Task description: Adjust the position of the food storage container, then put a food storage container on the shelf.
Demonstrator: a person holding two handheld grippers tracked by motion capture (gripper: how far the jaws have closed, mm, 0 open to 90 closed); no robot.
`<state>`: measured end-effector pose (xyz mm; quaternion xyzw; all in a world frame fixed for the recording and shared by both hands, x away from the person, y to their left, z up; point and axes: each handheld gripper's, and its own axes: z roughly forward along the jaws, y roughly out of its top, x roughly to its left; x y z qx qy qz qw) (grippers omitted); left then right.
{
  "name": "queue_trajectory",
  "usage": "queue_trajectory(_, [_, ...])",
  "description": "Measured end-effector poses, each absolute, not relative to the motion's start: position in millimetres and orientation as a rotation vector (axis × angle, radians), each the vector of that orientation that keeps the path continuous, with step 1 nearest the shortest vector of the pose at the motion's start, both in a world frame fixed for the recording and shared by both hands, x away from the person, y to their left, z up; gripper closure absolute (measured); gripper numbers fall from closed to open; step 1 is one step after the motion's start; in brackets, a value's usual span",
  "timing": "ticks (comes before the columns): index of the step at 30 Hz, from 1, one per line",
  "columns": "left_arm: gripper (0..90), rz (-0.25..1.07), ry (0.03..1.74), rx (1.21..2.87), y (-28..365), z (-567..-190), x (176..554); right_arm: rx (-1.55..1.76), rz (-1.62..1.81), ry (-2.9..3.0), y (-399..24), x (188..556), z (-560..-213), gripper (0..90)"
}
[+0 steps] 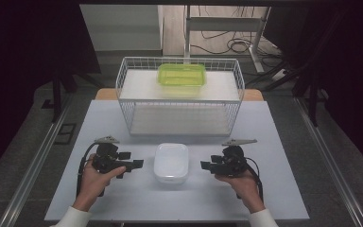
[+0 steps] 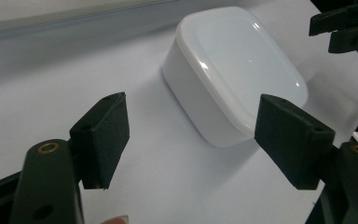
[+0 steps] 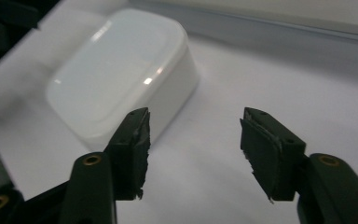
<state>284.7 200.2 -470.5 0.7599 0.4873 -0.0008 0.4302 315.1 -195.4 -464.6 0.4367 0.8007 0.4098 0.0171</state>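
Both jaws of the left gripper [image 1: 131,164] and of the right gripper [image 1: 207,165] stand wide apart with nothing between them, flanking the white lidded container [image 1: 171,162] resting on the table [image 1: 274,189] before the wire basket [image 1: 179,118].

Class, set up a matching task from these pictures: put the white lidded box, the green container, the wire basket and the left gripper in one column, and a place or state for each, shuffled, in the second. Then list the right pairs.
Column one:
1. white lidded box
2. green container
3. wire basket
4. left gripper

Column two:
A. stands at the far side of the table, its walls an open grid
B. jaws apart, nothing between them
C. sits inside the basket, at the back
D. lies on the table between the two grippers

Pairs: 1-D, 2-C, 3-A, 4-B
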Motion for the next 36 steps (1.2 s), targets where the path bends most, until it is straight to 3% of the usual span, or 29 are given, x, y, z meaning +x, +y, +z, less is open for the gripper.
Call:
queue_trajectory(13, [24.8, -0.073, 1.242, 1.822, 202, -472, 285, 1.359, 1.549, 2.457, -199, 319, -463, 35.1])
queue_trajectory(36, [27.9, -0.281, 1.313, 1.654, 196, -495, 304, 1.412, 1.566, 2.477, -181, 331, -475, 39.6])
